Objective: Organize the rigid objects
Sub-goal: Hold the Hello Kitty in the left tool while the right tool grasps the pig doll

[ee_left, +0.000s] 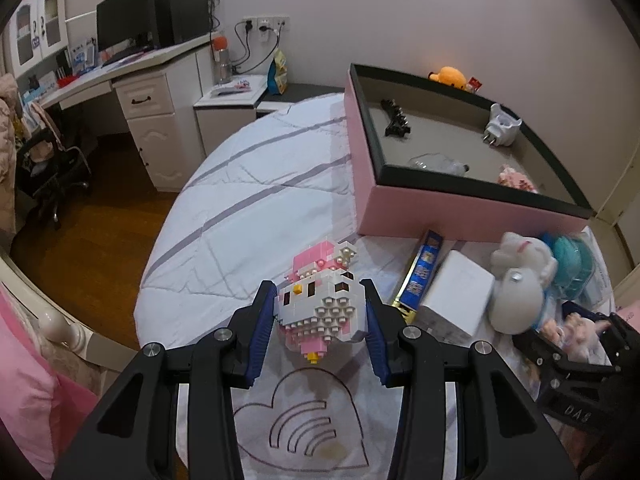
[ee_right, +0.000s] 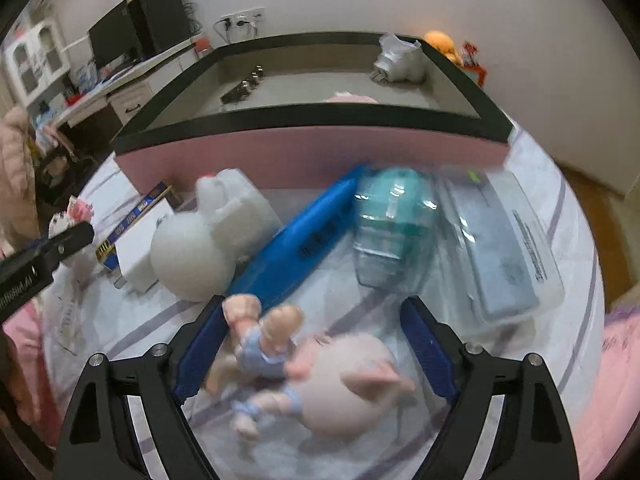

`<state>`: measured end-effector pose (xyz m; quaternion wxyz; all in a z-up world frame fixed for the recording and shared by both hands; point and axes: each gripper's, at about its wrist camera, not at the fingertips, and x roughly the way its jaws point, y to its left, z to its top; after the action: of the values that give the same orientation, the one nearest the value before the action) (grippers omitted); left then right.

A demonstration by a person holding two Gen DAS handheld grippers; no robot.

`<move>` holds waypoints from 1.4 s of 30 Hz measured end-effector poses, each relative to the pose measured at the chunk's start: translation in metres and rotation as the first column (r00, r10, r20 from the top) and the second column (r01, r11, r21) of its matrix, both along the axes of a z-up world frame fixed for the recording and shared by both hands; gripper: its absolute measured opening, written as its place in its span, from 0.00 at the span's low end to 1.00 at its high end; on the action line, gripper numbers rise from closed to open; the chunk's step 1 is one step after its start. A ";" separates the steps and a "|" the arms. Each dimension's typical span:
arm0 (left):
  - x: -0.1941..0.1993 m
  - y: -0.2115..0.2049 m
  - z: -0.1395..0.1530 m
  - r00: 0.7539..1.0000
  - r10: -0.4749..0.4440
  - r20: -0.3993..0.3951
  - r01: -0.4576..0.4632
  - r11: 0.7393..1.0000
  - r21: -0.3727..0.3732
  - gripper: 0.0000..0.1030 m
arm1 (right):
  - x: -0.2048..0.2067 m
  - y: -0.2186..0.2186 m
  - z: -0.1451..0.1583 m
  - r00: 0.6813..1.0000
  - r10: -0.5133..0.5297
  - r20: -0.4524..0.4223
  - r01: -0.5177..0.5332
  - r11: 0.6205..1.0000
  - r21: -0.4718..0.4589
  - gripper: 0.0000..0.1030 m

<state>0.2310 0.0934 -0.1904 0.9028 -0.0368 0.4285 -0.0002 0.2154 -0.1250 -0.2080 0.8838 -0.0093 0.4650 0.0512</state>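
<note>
My left gripper is shut on a pink and white brick-built cat figure and holds it above the white bedspread. A pink box with a black rim stands ahead to the right; a black clip, a white plug and a pink item lie in it. My right gripper is open around a pig doll in blue clothes lying on the bed, its fingers not touching it. The box stands beyond it.
On the bed before the box lie a white rabbit figure, a blue tool, a teal clear-cased item, a clear flat case, a white carton and a blue-gold box. A desk stands far left.
</note>
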 end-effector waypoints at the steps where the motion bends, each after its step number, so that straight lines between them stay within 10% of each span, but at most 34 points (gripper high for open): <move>1: 0.002 0.001 -0.002 1.000 0.005 -0.007 -0.005 1.000 0.004 0.41 | -0.001 0.001 0.001 1.000 0.003 0.001 -0.003 1.000 -0.003 0.79; 13: -0.008 -0.002 0.006 1.000 -0.010 0.015 0.010 1.000 0.004 0.41 | -0.018 -0.011 0.019 1.000 0.001 0.009 -0.001 0.998 0.066 0.66; 15: -0.011 -0.002 0.009 1.000 -0.011 0.023 0.011 1.000 0.001 0.41 | -0.022 -0.013 0.026 1.000 0.008 0.017 -0.009 0.995 0.098 0.23; 17: -0.016 -0.003 0.014 0.999 -0.012 0.036 0.012 1.000 -0.003 0.41 | -0.025 -0.015 0.034 1.000 0.009 0.030 -0.012 0.995 0.103 0.19; 21: -0.025 -0.005 0.021 0.998 -0.023 0.057 0.024 1.000 -0.006 0.41 | -0.027 -0.019 0.035 0.999 0.005 0.038 -0.008 0.997 0.080 0.19; 26: -0.029 -0.005 0.023 0.998 -0.019 0.058 0.020 1.000 -0.006 0.41 | -0.047 -0.019 0.038 0.999 -0.009 0.048 0.008 1.000 0.019 0.82; 39: -0.040 -0.013 0.011 0.999 -0.041 0.028 0.040 0.999 0.009 0.41 | -0.054 -0.024 0.005 1.000 -0.022 0.006 0.022 0.997 0.075 0.81; 42: -0.040 -0.014 0.011 0.999 -0.043 0.029 0.043 0.999 0.009 0.41 | -0.047 -0.018 0.005 0.999 0.036 0.011 -0.037 0.991 0.131 0.50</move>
<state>0.1907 0.0799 -0.1797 0.9088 -0.0239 0.4161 -0.0183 0.1679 -0.1429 -0.2030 0.8835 0.0402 0.4564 0.0980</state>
